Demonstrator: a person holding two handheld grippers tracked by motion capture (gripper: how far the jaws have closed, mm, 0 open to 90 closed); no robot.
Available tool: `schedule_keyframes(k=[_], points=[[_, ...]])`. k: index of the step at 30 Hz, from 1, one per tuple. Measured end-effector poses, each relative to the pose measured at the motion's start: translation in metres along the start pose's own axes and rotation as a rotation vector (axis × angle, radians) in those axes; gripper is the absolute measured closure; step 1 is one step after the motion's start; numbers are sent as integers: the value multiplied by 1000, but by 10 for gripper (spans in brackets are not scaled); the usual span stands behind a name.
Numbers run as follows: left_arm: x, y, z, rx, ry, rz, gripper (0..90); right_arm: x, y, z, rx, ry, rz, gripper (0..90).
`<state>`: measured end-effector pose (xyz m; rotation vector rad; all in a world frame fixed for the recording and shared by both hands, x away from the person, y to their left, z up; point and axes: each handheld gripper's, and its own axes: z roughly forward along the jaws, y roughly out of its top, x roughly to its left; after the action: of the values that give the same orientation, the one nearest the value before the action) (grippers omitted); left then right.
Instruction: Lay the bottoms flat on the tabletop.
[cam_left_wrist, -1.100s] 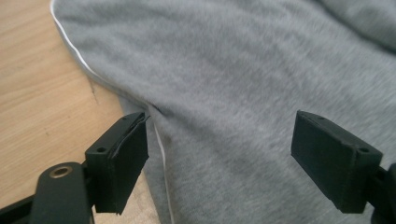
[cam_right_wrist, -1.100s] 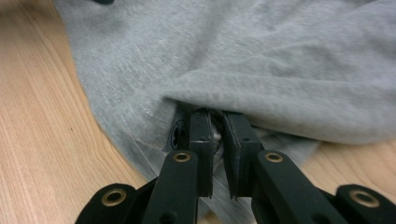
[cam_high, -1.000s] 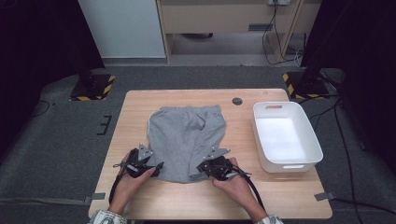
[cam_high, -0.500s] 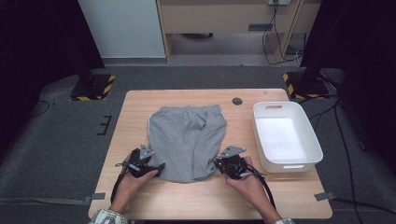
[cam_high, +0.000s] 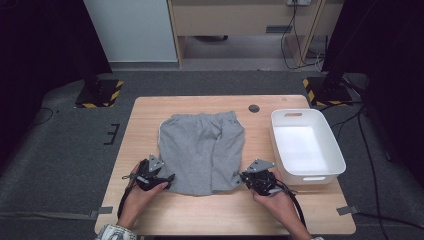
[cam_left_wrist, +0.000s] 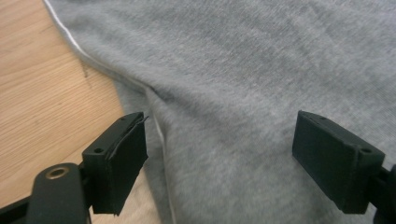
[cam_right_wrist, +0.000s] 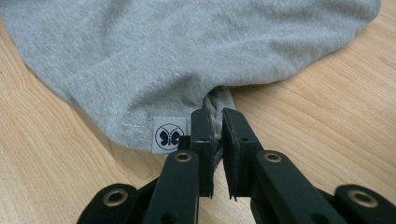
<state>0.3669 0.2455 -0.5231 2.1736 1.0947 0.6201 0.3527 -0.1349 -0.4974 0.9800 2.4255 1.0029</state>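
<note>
The right gripper (cam_right_wrist: 215, 135) is clamped on the hem of the grey shorts (cam_high: 202, 150). The left gripper (cam_left_wrist: 219, 154) stands wide open, the opposite hem corner directly between its jaws.

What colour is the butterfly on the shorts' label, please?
Dark, on a pale grey label, best seen in the right gripper view.

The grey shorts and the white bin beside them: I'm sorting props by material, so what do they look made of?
The grey shorts look like soft matte jersey knit, likely cotton: heathered weave, limp folds, stitched hem. The white rectangular bin looks like smooth moulded plastic, slightly glossy, with rounded corners and cut-out handles.
</note>
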Motion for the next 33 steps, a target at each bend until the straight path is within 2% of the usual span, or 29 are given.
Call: schedule_keyframes(k=[3,7,11,14,15,20,24,28,33], points=[[1,-2,-13,-15,34,10,178,-1,-1,-1,-1,-2,1,834],[3,-11,-30,-39,30,-12,190,-3,-3,-3,-5,-2,9,834],[0,-19,-41,-33,38,-16,213,-4,-4,-5,-12,-8,9,834],[1,-22,-42,-9,46,-25,266,-6,-6,-5,-10,-10,13,834],[2,-23,-42,-5,45,-30,311,-6,-6,-5,-10,-14,14,834],[1,-24,-38,43,33,-30,418,-7,-8,-6,-7,-20,14,834],[2,-24,-33,72,3,-37,499,-8,-9,-5,-6,-20,18,834],[1,-23,-32,78,-14,-44,617,-7,-10,-7,-8,-25,13,834],[2,-22,-31,91,-16,-25,764,-10,-14,-13,2,-41,5,834]])
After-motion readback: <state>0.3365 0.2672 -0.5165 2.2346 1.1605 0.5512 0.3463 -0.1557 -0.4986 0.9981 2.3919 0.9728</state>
